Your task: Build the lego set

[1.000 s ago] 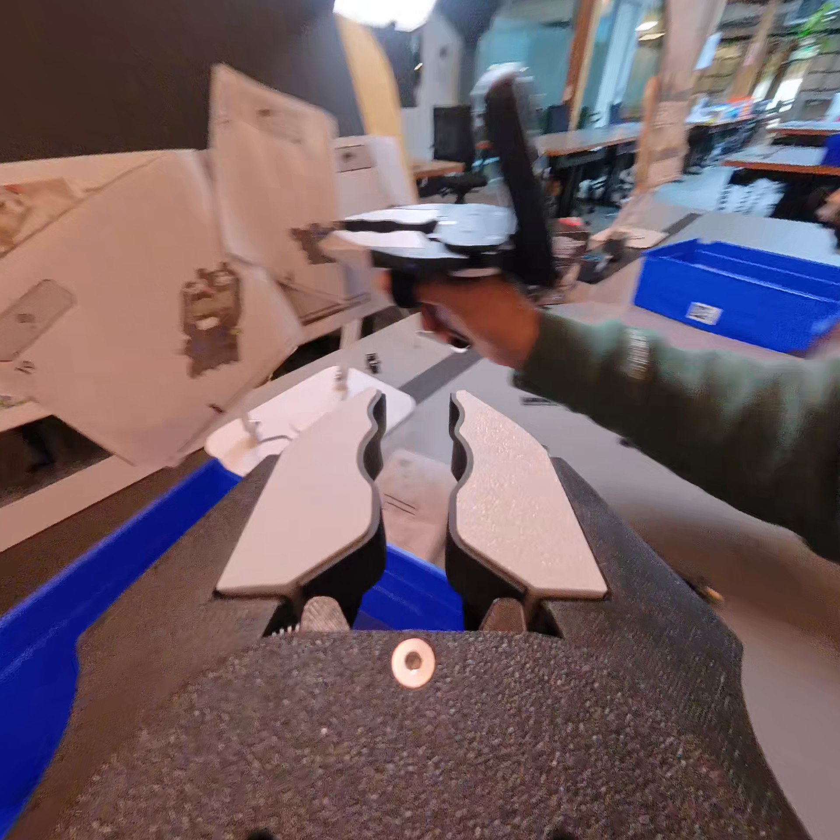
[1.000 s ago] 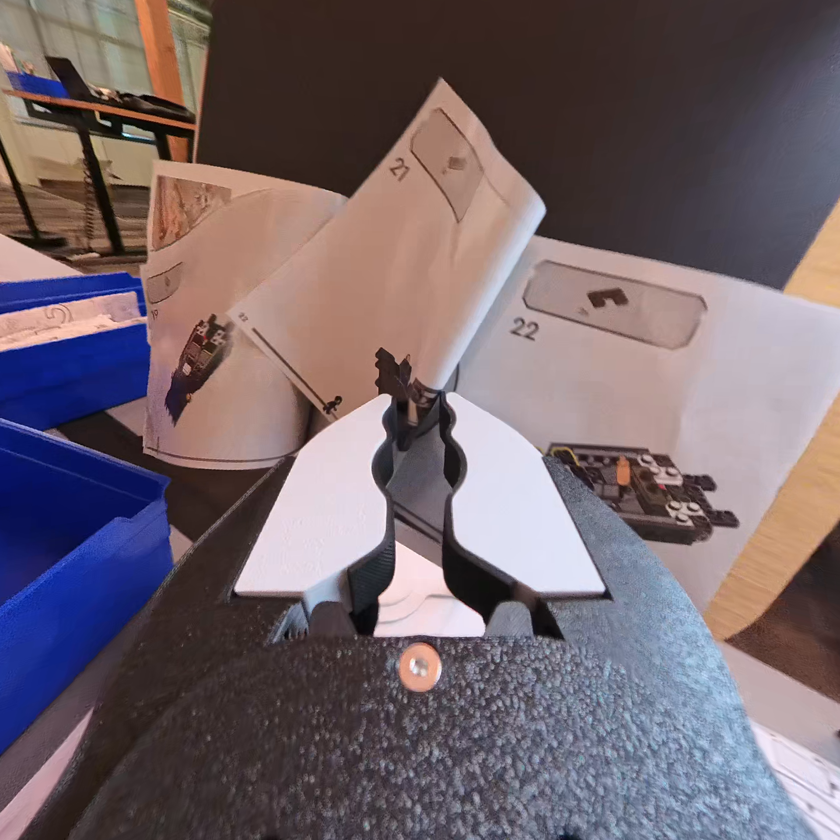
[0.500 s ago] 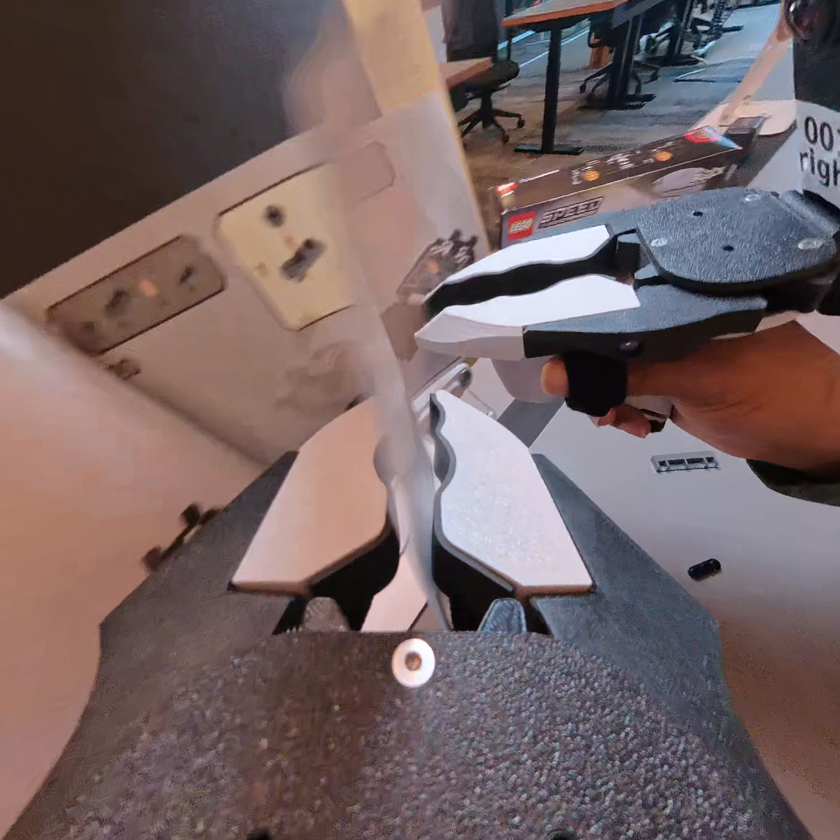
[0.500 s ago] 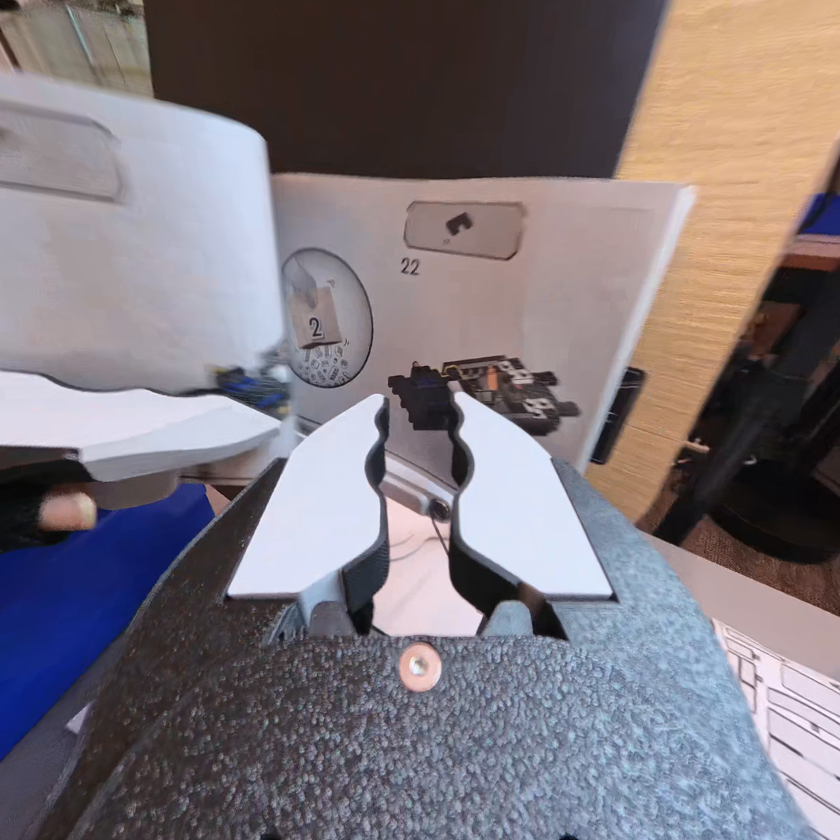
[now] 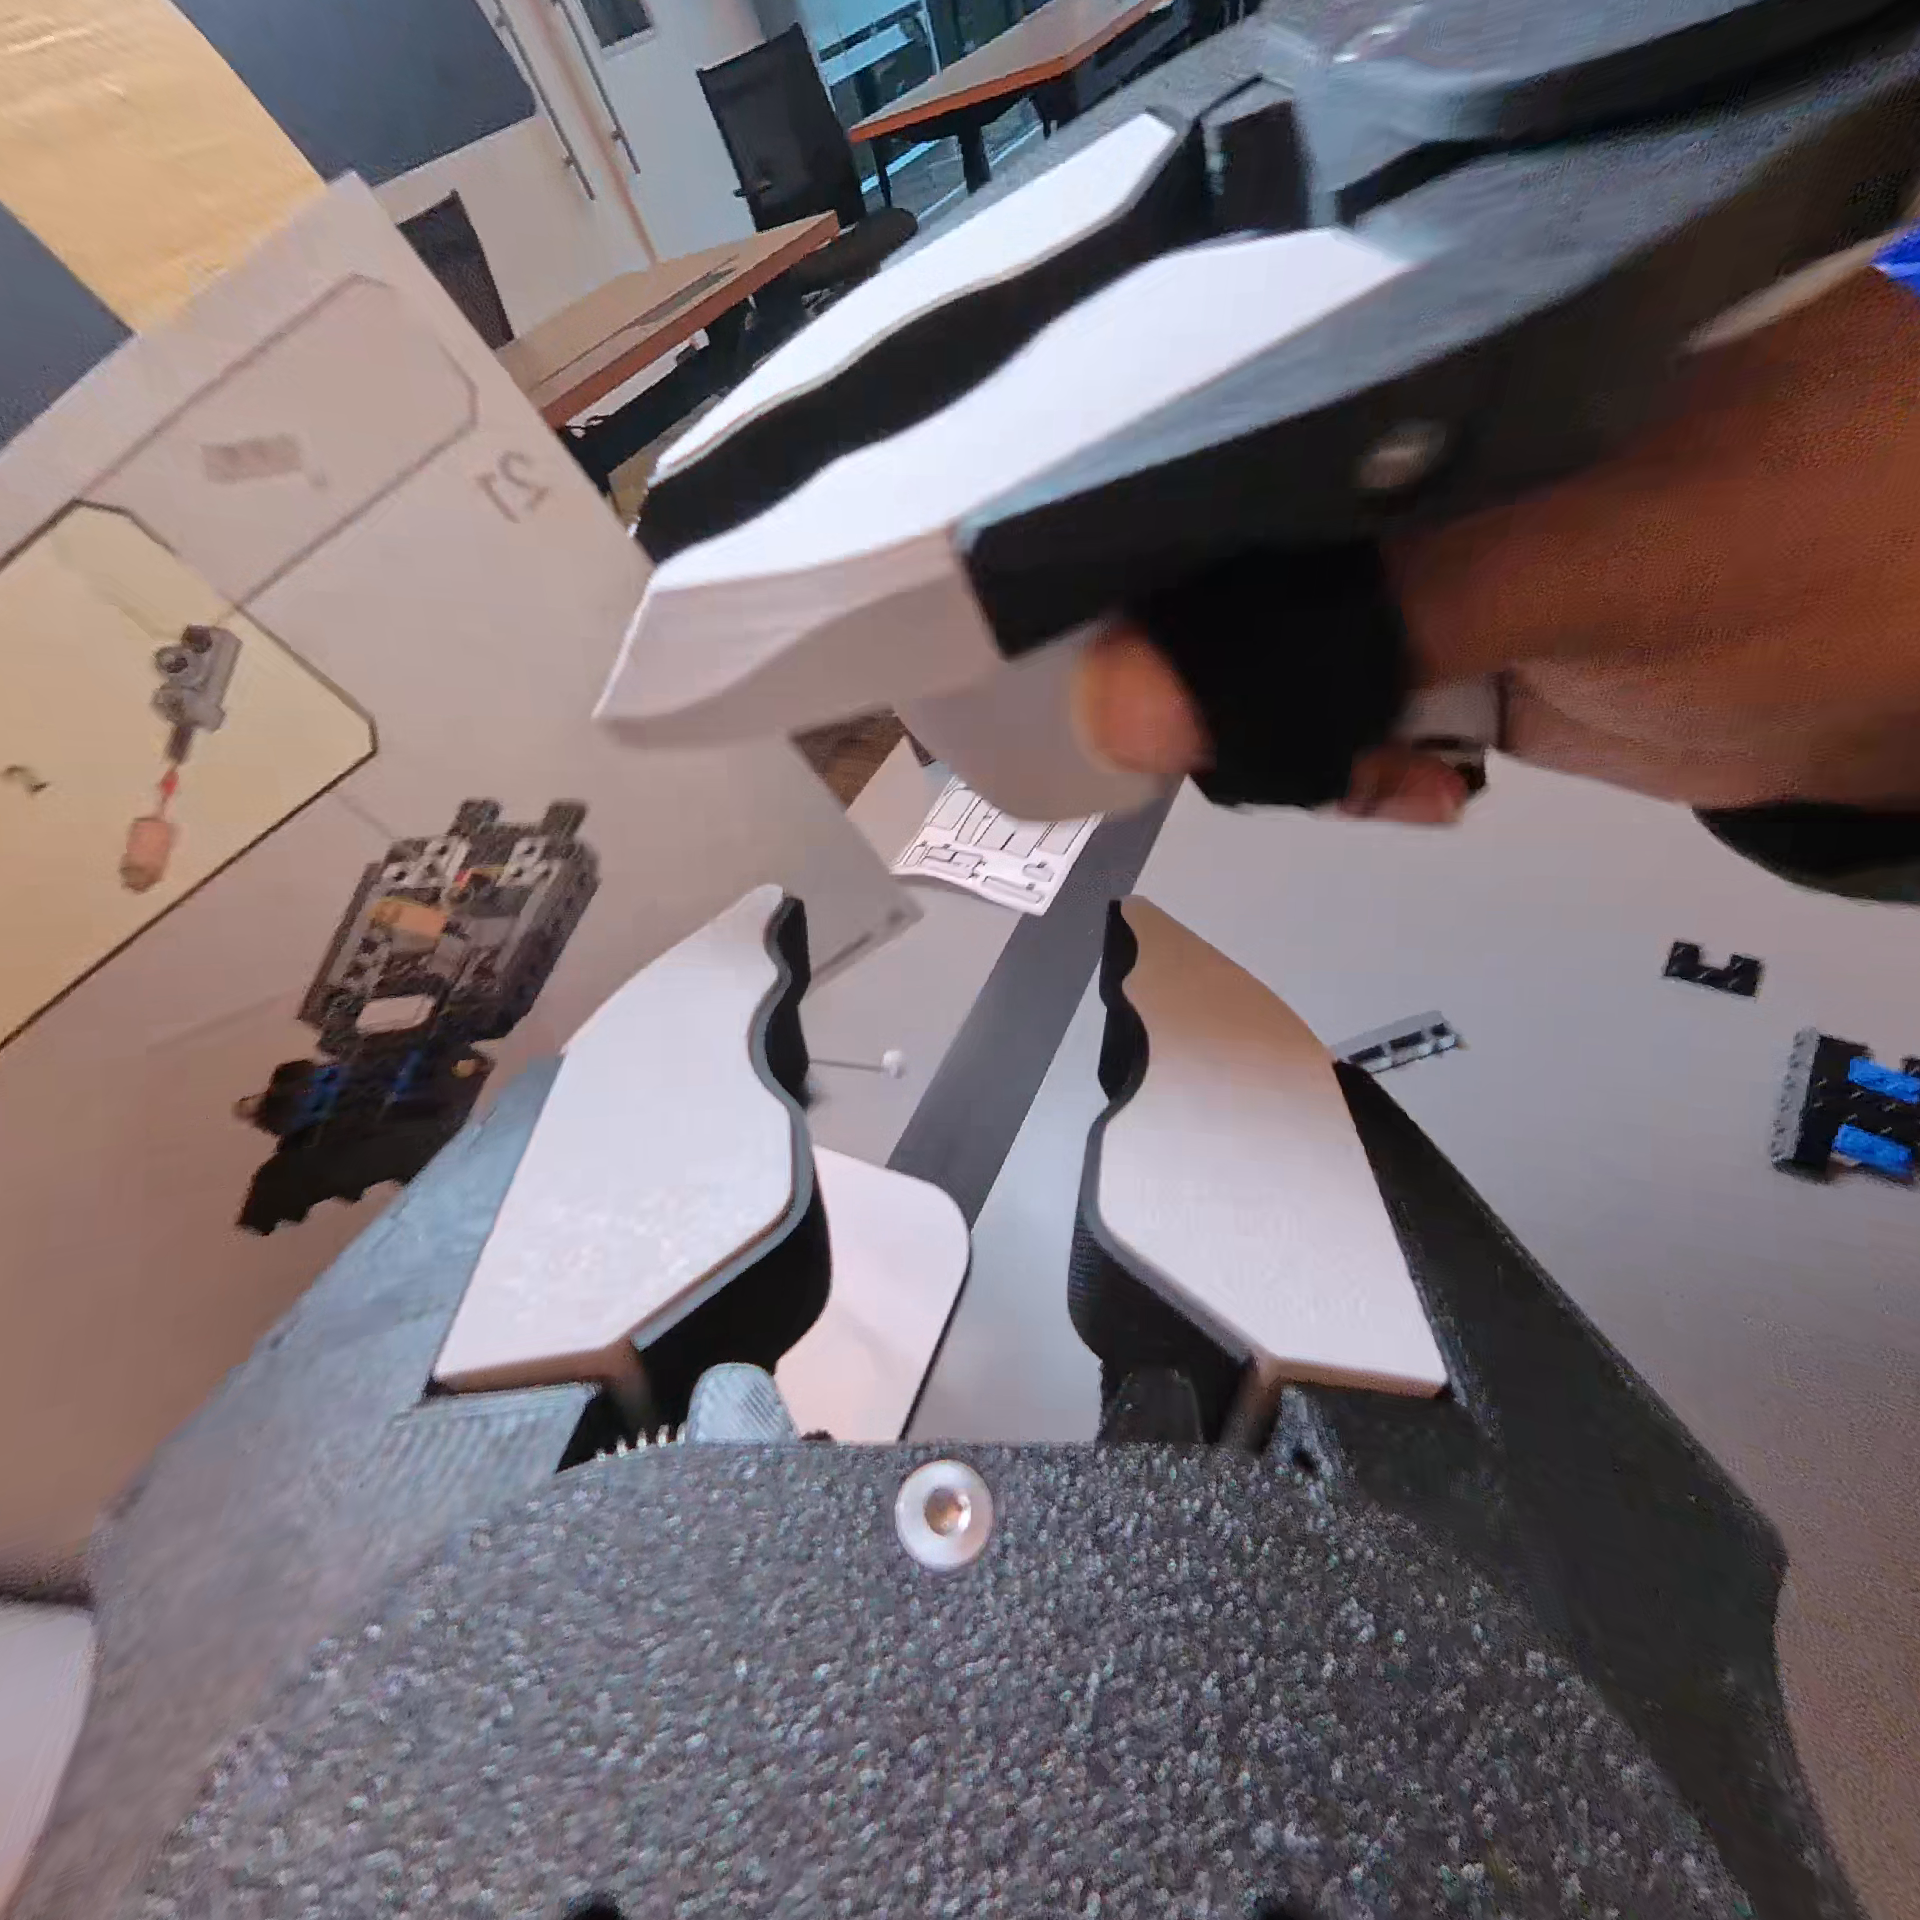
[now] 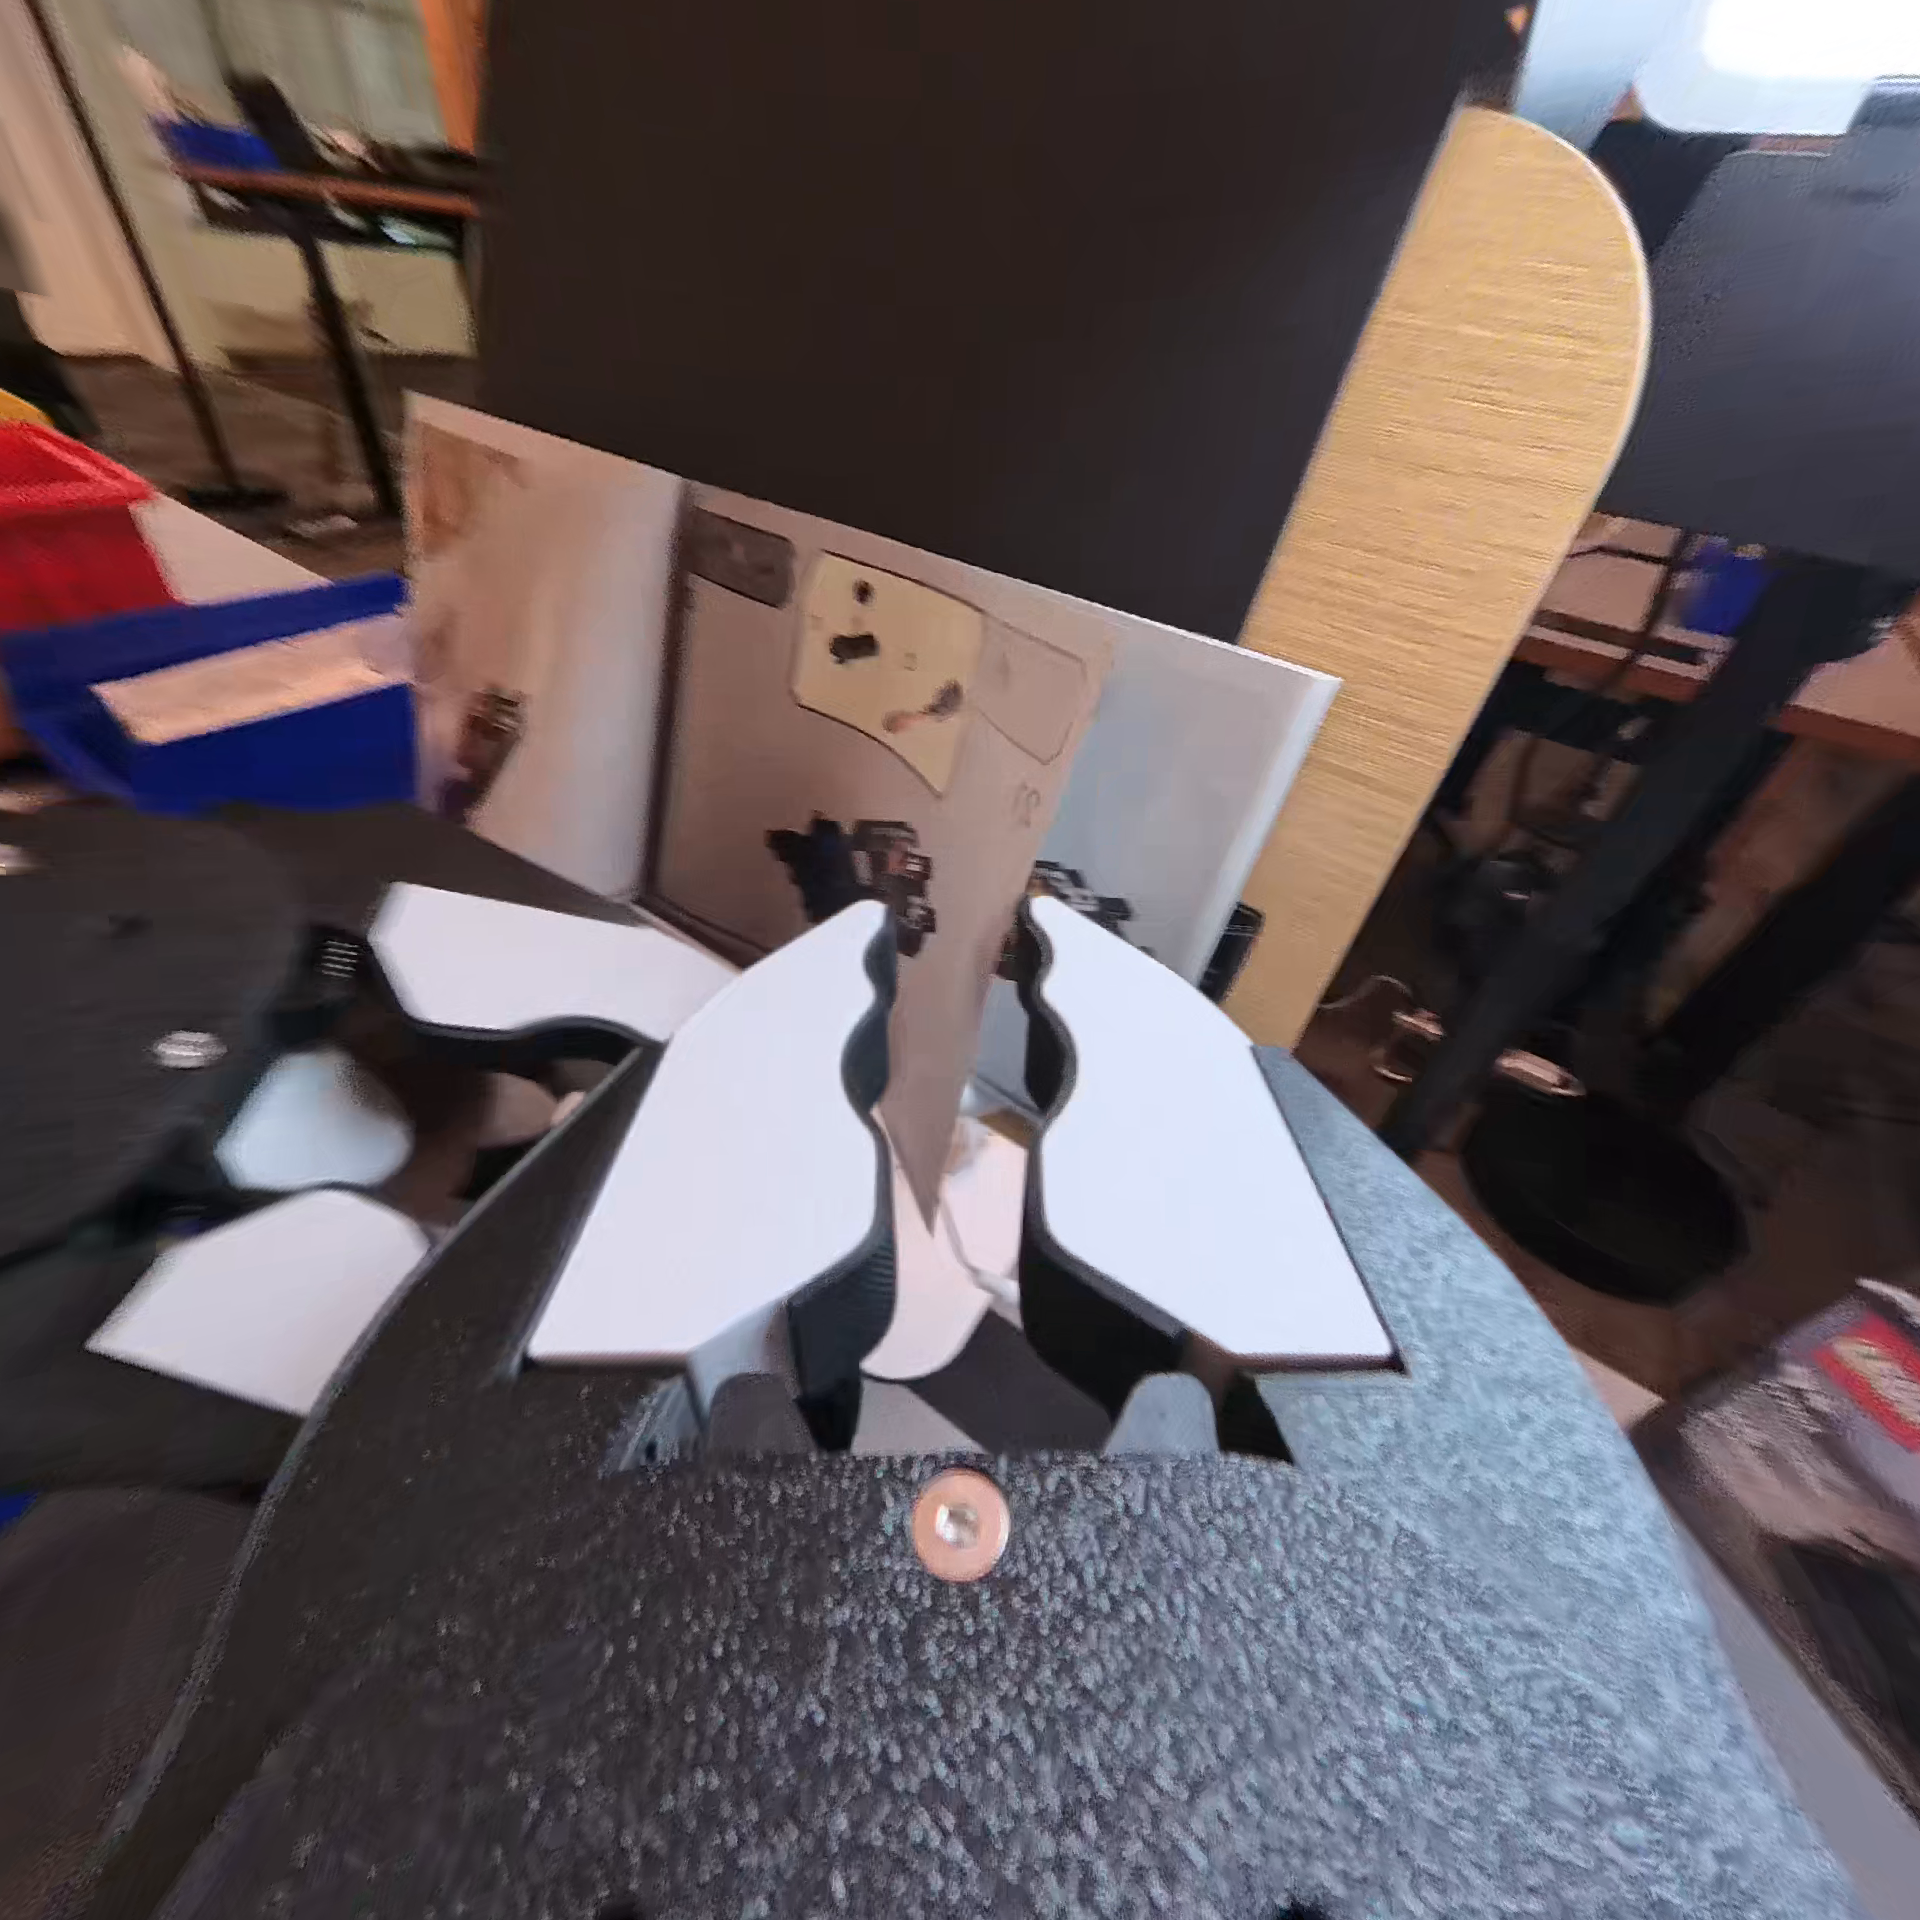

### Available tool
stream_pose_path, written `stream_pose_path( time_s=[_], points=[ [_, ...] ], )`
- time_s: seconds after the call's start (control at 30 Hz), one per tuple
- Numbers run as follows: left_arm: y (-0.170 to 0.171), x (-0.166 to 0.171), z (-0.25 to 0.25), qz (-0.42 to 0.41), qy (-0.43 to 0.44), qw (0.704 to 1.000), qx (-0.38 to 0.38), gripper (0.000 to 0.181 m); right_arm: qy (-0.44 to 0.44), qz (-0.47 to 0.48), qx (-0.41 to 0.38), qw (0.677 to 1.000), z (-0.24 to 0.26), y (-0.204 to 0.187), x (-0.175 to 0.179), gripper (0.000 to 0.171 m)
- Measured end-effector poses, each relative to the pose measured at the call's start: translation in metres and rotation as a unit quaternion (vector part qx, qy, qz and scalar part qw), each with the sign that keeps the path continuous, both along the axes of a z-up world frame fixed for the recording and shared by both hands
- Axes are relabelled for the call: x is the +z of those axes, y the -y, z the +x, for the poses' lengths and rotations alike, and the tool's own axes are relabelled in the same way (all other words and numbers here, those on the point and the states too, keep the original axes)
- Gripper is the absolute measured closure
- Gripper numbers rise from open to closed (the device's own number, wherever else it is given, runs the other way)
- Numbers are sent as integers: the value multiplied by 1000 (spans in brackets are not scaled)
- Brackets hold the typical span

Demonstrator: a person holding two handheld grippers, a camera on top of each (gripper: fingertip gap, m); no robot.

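My left gripper (image 5: 951,920) stands with its jaws wide apart and nothing between them; below the gap I see the grey tabletop (image 5: 1455,997) and a dark strip (image 5: 997,1049) running across it. Just left of its left finger stands the open instruction booklet (image 5: 343,748), propped upright with a printed page of building steps facing me. The right gripper (image 5: 634,634) crosses the upper part of this view, held by a hand (image 5: 1662,623), its tips close to the booklet's page edge.

In the right wrist view, my right gripper (image 6: 956,914) has its jaws parted, and a single loose page (image 6: 966,935) of the booklet hangs edge-on in the gap. The page lies against the left finger's inner edge; the right finger is clear of it, so it is not clamped.

On the tabletop toward its right side lie a black-and-blue brick assembly (image 5: 1849,1112), a small black piece (image 5: 1712,968) and a flat grey piece (image 5: 1397,1042), well apart from both grippers. A printed sheet (image 5: 987,847) lies flat past the left gripper's tips. A blue bin (image 6: 239,707) sits left of the booklet.
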State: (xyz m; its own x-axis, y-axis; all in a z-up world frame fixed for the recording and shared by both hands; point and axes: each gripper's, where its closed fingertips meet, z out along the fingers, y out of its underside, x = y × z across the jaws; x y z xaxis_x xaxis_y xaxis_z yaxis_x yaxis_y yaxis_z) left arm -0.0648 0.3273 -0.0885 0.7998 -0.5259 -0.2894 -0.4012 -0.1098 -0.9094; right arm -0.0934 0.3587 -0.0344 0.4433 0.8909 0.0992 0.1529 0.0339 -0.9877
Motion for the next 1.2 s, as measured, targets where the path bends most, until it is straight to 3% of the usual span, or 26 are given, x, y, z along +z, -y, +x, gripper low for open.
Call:
stream_pose_path(
  time_s=[0.13,0.3,0.37,0.47,0.57,0.73,0.77,0.8,0.83,1.0,1.2],
  points=[
    [-2,10,-41,11,-10,998,67,143,37,58,-67,995,4,-36,-4,164],
    [-19,18,-91,-19,-5,988,155,155,63,77,-138,985,14,-69,-14,155],
    [-27,16,-100,-25,-31,984,175,159,41,60,-149,986,24,-69,-16,152],
    [-36,14,-104,-26,-71,979,189,164,22,74,-103,992,33,-42,-26,151],
    [-41,14,-108,-23,-85,975,203,173,96,103,-27,990,19,-6,-70,153],
    [-44,15,-109,-23,-81,974,209,179,207,138,-46,968,-7,-13,-134,140],
    [-43,15,-109,-22,-85,974,210,179,217,141,-59,964,-10,-21,-141,142],
    [-43,14,-110,-21,-90,973,212,181,224,148,-65,961,-12,-25,-144,159],
    [-44,14,-111,-19,-95,972,213,181,227,167,-72,957,-11,-26,-143,169],
    [-47,13,-111,-8,-101,971,217,181,227,265,-143,926,15,-32,-115,169],
    [-48,12,-112,-21,-93,968,233,181,279,397,-196,852,20,-31,-79,169]
  ],
)
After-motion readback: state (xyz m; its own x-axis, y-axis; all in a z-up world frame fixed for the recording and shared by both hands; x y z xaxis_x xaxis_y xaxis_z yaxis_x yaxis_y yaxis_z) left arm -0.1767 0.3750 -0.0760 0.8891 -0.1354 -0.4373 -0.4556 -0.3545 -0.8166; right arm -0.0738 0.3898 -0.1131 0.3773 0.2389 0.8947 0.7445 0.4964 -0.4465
